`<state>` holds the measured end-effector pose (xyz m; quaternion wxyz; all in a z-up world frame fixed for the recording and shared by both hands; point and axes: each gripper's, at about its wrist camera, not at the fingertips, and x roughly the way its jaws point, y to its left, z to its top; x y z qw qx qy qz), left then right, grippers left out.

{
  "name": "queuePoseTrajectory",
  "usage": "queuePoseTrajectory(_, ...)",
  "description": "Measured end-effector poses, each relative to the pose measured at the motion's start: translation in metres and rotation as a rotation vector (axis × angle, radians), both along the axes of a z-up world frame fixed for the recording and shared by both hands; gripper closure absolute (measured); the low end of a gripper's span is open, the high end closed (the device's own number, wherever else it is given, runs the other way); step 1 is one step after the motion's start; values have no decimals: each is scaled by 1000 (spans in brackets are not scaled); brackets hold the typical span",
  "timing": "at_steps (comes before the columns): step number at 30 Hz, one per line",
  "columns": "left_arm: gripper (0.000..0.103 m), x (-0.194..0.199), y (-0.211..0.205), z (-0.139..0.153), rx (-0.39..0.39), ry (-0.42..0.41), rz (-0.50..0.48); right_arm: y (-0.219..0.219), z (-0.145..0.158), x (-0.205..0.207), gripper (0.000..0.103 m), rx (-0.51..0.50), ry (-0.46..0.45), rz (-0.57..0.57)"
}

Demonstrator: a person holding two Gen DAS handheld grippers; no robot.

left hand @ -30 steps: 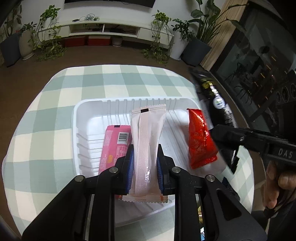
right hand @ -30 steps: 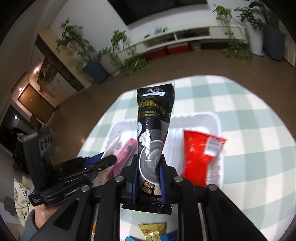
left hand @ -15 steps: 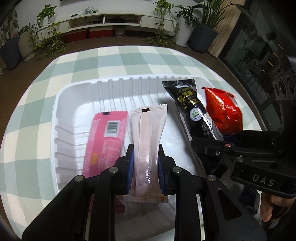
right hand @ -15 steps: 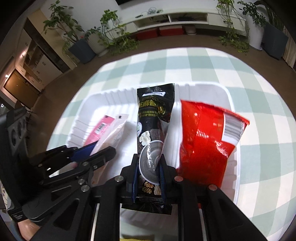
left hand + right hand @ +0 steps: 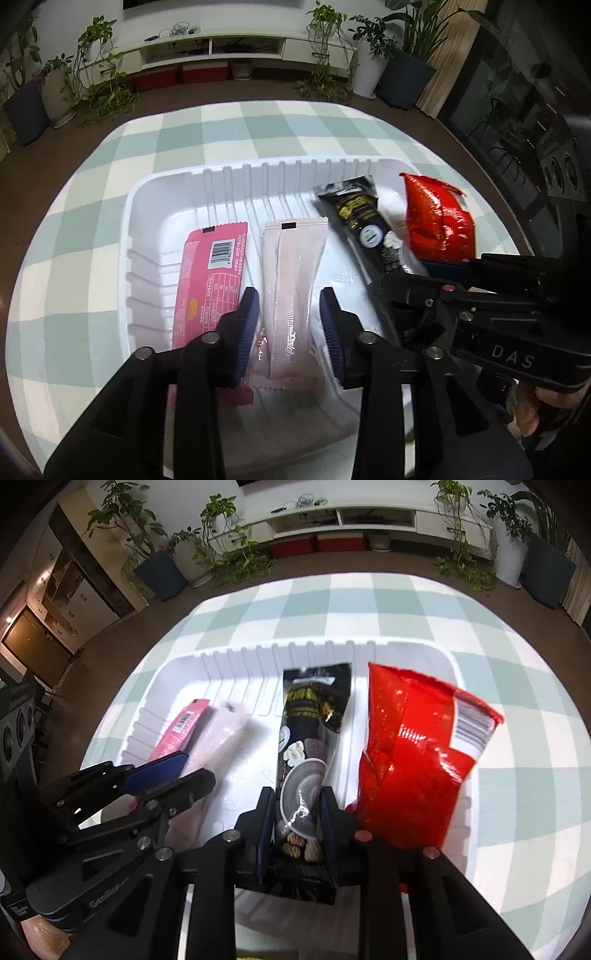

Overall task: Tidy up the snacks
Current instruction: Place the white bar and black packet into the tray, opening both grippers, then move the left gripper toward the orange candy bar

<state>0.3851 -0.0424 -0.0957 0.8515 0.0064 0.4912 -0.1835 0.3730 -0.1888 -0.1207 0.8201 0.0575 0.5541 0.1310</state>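
Observation:
A white tray (image 5: 155, 206) sits on a checked tablecloth. In it lie a pink packet (image 5: 210, 280), a pale pink packet (image 5: 291, 273), a black packet (image 5: 362, 218) and a red bag (image 5: 439, 221). My left gripper (image 5: 290, 325) is open, its jaws on either side of the pale pink packet, which lies on the tray floor. My right gripper (image 5: 297, 812) is shut on the black packet (image 5: 314, 716), low in the tray (image 5: 458, 812) beside the red bag (image 5: 406, 760). The left gripper's fingers (image 5: 162, 775) show at the left of the right wrist view.
The round table's checked cloth (image 5: 110, 155) surrounds the tray. Beyond it are brown floor, potted plants (image 5: 99, 92) and a low white cabinet (image 5: 229, 48). A dark glass wall (image 5: 517, 92) stands at the right.
My left gripper has opened and let go of the pale pink packet, which now lies in the tray. The right gripper has lowered the black packet further into the tray.

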Motion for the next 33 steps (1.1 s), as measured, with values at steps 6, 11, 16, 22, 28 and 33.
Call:
queuePoseTrajectory(6, 40, -34, 7, 43, -19, -99, -5, -7, 48, -21, 53, 11, -98, 6)
queuePoseTrajectory(11, 6, -81, 26, 74, -44, -177, 1, -31, 107, -69, 27, 145, -217, 17)
queuePoseTrajectory(16, 0, -144, 58, 83, -122, -241, 49, -56, 145, -143, 13, 297, -358, 9)
queuePoseTrajectory(22, 0, -224, 77, 72, -115, -281, 112, -73, 137, -227, 9, 514, -371, -54)
queuePoseTrajectory(28, 0, -272, 90, 34, -182, -111, 219, -73, 112, -285, 7, 542, -320, -100)
queuePoseTrajectory(33, 0, -283, 81, 23, -144, -78, 200, -58, 103, -331, 8, 423, -347, -88)
